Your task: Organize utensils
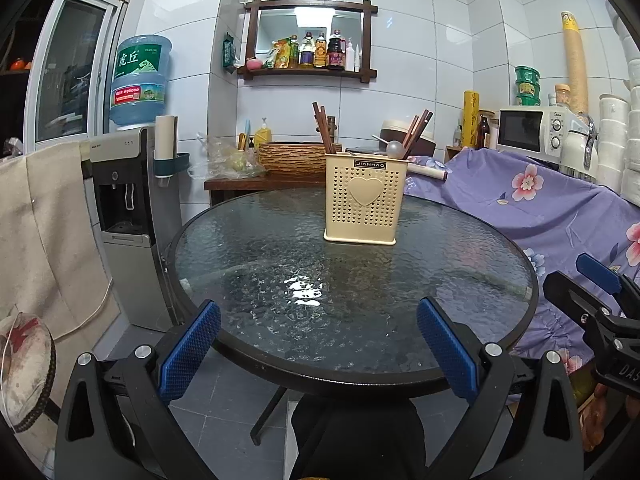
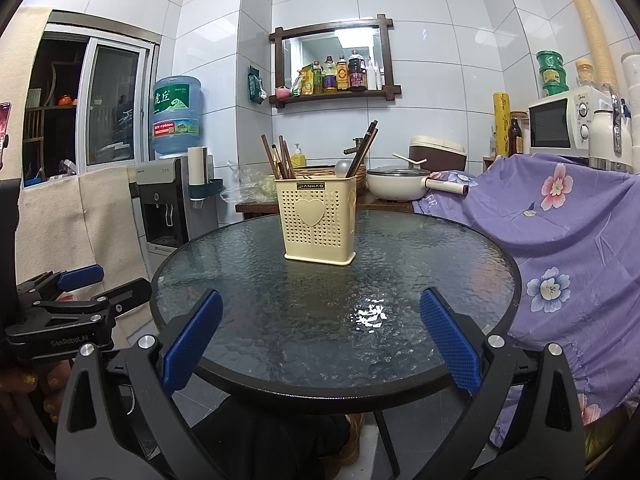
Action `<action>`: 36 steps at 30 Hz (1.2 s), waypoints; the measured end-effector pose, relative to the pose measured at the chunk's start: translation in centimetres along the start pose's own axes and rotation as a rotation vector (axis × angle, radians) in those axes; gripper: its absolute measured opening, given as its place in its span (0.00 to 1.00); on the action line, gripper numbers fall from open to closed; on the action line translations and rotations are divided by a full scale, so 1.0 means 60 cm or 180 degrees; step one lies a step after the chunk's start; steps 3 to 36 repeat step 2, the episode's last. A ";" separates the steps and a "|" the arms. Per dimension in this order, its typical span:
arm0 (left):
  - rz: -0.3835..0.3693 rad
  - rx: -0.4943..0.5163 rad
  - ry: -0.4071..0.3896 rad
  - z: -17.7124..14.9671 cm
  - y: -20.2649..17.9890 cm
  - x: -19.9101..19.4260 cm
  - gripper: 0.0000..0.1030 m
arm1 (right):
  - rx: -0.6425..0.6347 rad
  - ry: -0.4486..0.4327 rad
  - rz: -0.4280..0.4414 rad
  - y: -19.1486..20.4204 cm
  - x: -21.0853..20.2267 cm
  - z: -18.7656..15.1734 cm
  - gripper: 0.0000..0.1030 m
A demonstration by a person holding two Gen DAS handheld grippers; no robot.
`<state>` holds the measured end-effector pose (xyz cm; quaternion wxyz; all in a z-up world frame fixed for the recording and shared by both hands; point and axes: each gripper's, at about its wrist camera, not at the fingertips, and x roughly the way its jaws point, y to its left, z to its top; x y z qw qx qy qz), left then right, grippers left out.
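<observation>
The utensil holder (image 1: 362, 198) stands upright on the far part of the round glass table (image 1: 248, 248), well apart from both grippers, which hang at the near rim. From the left gripper (image 1: 318, 340) it lies ahead and slightly to the right of the gap between the blue fingers (image 1: 190, 350); from the right gripper (image 2: 320, 336) it lies ahead and slightly to the left. Both pairs of fingers are spread wide and hold nothing.

The holder is a cream plastic box with small heart-shaped holes, a raised heart on the front and a dark label near the top rim. Brown chopsticks (image 1: 323, 130) lean out of its left side, and a second bunch of chopsticks (image 1: 418, 130) leans out of its right side beside a grey spoon (image 1: 395, 148). The table around the holder is bare glass with a bright glare patch.
</observation>
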<state>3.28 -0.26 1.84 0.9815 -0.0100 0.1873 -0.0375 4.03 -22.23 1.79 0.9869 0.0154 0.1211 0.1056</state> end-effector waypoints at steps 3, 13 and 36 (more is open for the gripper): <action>0.0000 0.0006 0.0003 0.000 0.000 0.000 0.94 | 0.0000 0.0002 0.0000 0.000 0.000 0.000 0.94; 0.0000 0.0006 0.0003 0.000 0.000 0.000 0.94 | 0.0000 0.0002 0.0000 0.000 0.000 0.000 0.94; 0.0000 0.0006 0.0003 0.000 0.000 0.000 0.94 | 0.0000 0.0002 0.0000 0.000 0.000 0.000 0.94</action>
